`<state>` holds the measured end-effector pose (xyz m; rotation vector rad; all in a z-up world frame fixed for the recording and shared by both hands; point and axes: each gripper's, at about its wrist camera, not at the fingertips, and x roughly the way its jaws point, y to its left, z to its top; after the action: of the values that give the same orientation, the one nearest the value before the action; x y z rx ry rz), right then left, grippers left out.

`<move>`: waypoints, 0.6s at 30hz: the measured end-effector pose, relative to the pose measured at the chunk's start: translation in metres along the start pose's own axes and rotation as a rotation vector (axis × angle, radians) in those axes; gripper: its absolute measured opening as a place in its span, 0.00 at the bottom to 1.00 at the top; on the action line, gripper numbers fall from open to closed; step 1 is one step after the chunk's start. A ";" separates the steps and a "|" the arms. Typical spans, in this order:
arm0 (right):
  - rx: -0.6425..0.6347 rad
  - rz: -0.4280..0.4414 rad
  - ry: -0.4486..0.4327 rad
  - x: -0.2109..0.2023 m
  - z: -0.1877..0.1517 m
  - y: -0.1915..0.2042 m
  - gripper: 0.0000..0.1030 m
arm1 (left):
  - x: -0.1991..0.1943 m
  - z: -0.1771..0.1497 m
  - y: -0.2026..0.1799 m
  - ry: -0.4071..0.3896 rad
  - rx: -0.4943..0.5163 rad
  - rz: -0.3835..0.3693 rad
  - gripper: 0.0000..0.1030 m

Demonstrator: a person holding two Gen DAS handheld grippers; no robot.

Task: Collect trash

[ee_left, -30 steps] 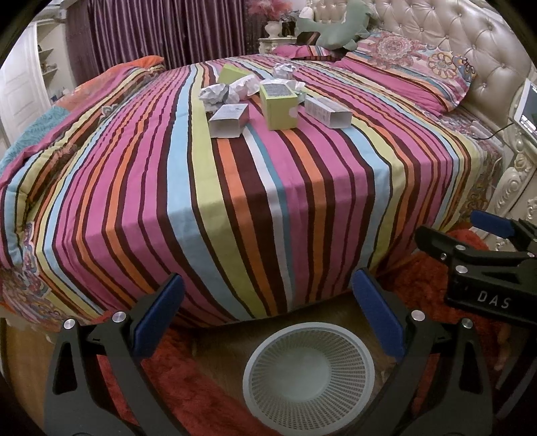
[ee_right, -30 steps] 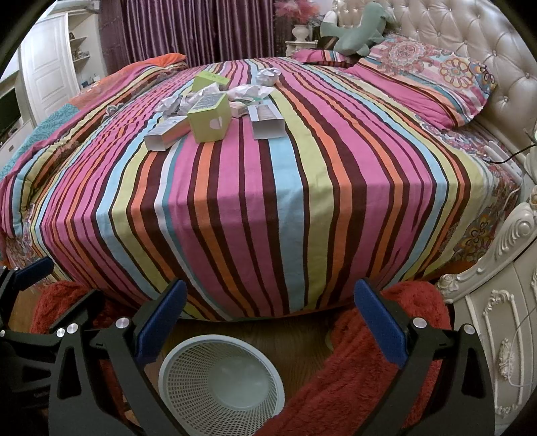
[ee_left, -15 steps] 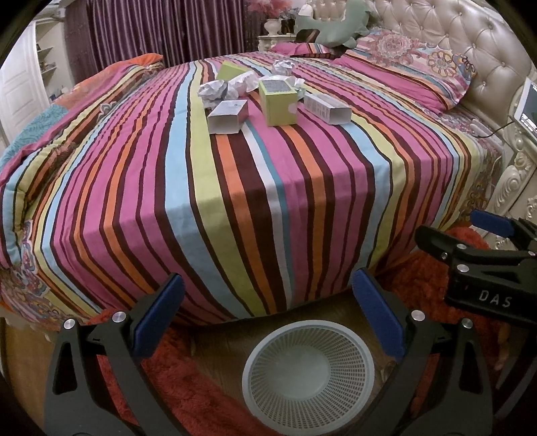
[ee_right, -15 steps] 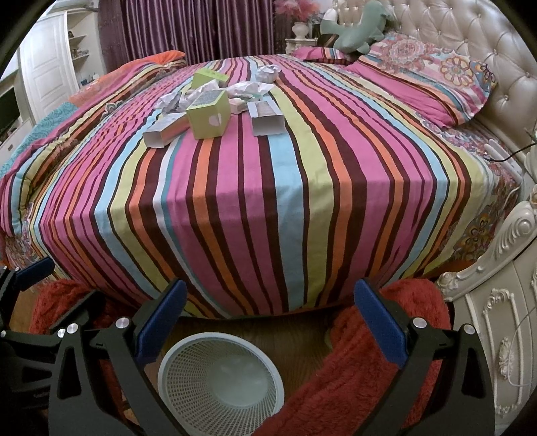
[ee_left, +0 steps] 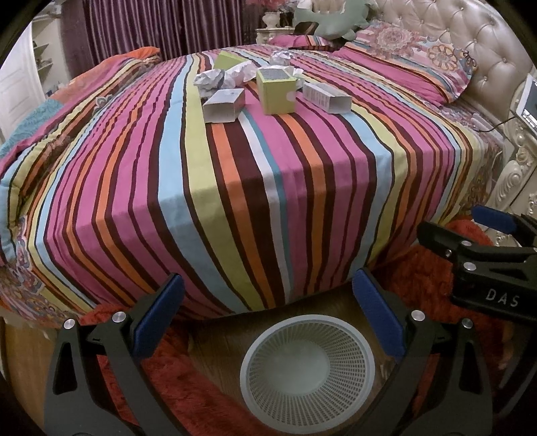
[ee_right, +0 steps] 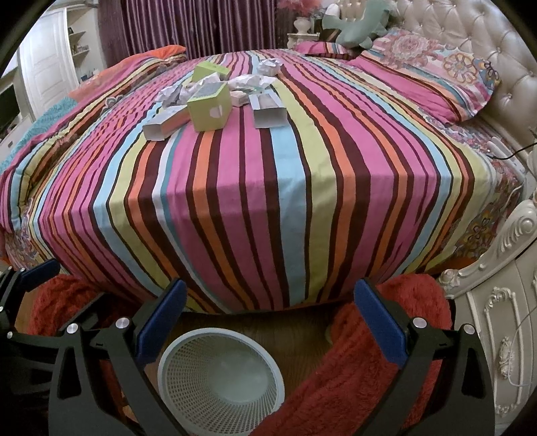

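Lying on bed (ee_left: 302, 174), four boxes, one basket (ee_left: 307, 365)

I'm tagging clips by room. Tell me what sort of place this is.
A bedroom, most likely in a home: a large bed with a striped cover, a tufted headboard with a pillow, and purple curtains behind.

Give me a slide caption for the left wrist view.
Open left hand-held gripper above a white mesh basket, facing boxes and crumpled paper on a striped bed.
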<state>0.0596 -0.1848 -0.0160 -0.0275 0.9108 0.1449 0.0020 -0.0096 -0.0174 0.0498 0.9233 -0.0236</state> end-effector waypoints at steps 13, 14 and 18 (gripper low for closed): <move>0.061 0.014 0.067 0.014 -0.001 -0.010 0.93 | 0.014 0.001 0.014 0.048 -0.070 -0.026 0.94; 0.062 0.014 0.072 0.016 -0.001 -0.010 0.93 | 0.016 0.001 0.015 0.053 -0.073 -0.029 0.94; 0.063 0.019 0.095 0.021 -0.003 -0.010 0.93 | 0.024 0.000 0.016 0.088 -0.084 -0.042 0.94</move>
<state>0.0710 -0.1925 -0.0345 0.0332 1.0104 0.1335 0.0172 0.0064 -0.0362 -0.0470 1.0120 -0.0215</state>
